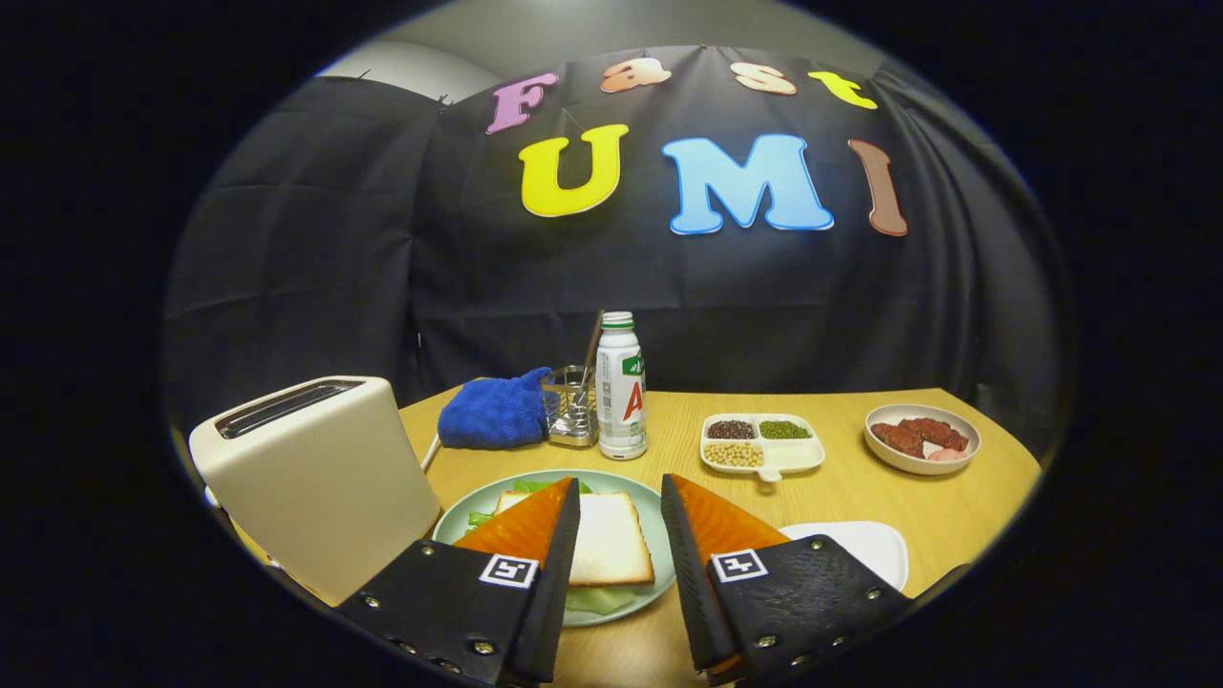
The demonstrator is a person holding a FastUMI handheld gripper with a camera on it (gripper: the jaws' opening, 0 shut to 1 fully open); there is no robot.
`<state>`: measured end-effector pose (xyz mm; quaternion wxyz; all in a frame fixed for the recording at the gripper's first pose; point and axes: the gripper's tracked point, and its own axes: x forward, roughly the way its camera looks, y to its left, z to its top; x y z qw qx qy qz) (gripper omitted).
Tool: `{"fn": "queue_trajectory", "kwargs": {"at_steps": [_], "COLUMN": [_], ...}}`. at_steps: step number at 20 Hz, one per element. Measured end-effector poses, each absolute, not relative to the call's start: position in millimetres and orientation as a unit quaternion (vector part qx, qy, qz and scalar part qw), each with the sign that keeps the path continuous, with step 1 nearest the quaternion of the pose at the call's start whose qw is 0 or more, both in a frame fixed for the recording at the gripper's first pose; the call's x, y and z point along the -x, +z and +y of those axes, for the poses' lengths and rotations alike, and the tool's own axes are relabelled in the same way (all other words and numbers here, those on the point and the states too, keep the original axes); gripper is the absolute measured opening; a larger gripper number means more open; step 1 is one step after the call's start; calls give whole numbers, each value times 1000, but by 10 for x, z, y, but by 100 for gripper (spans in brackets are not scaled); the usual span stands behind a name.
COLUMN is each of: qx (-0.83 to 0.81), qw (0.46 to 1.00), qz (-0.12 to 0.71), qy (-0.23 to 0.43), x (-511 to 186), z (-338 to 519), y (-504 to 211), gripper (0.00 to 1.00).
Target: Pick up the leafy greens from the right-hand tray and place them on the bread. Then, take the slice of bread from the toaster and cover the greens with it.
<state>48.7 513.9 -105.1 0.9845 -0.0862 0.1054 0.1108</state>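
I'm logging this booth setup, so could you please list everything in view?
toaster: one, cream, left of the plate
plate: one, pale green, between the fingers
bread slice: one, white, on greens on the plate
cloth: one, blue, behind the plate
wire rack: one, metal, beside the bottle
bottle: one, white
divided dish: one, white, holding grains
bowl: one, reddish pieces inside
tray: one, white, right of the plate
table: one, wooden
gripper: one, open over the plate

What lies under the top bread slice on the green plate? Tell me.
Leafy greens poke out from under the bread slice along its near and far edges, on the green plate. Whether another slice lies beneath is covered. The open gripper hovers over it, empty.
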Motion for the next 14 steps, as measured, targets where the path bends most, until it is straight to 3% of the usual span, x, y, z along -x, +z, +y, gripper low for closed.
{"fn": "queue_trajectory", "kwargs": {"at_steps": [14], "qx": [83], "qw": [993], "qz": [59], "qy": [54], "x": [-422], "z": [4147], "y": [-654], "gripper": [52]}}
